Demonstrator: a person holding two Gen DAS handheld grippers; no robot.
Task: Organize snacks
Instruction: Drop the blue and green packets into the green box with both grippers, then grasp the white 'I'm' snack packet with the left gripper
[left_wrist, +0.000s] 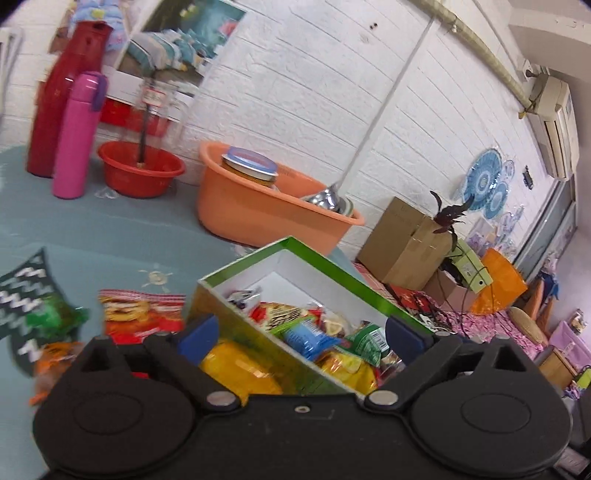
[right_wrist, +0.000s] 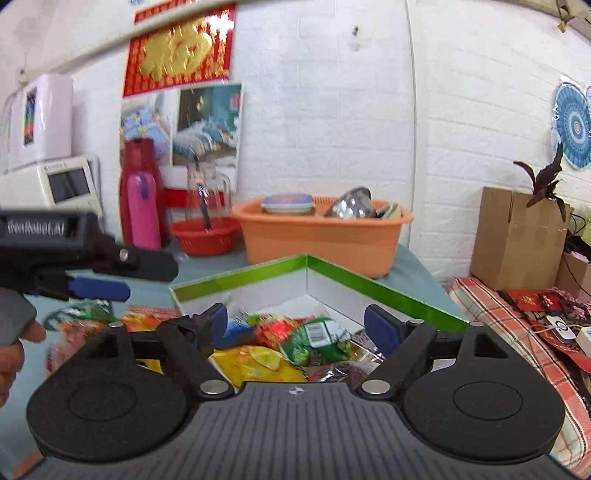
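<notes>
Both sets of jaws stand wide with nothing between the pads. My right gripper (right_wrist: 295, 326) hangs over the near edge of the green box (right_wrist: 373, 286), my landmark throughout; my left gripper (left_wrist: 301, 332) straddles the box's near left wall.

Inside the box: a heap of snack packets, among them a green packet (right_wrist: 317, 338) and a yellow packet (right_wrist: 255, 363) nearest me. I judge the loading step to be well along but unfinished.

Left of the box, on the teal tabletop (left_wrist: 110, 229), several packets lie loose: a red-orange packet (left_wrist: 142, 314) just beside the wall, a dark zigzag bag (left_wrist: 26, 299) farther left. Next move, as I judge it: swing the left gripper to the red-orange packet and close on it. It lies flat, so the pads must come in low.

In the right view the left gripper is seen from its side, left of the box; crossing paths is a risk.

Beyond the box: orange tub (left_wrist: 266, 206), red bowl (left_wrist: 140, 170), pink flask (left_wrist: 75, 136). None block the reach.
</notes>
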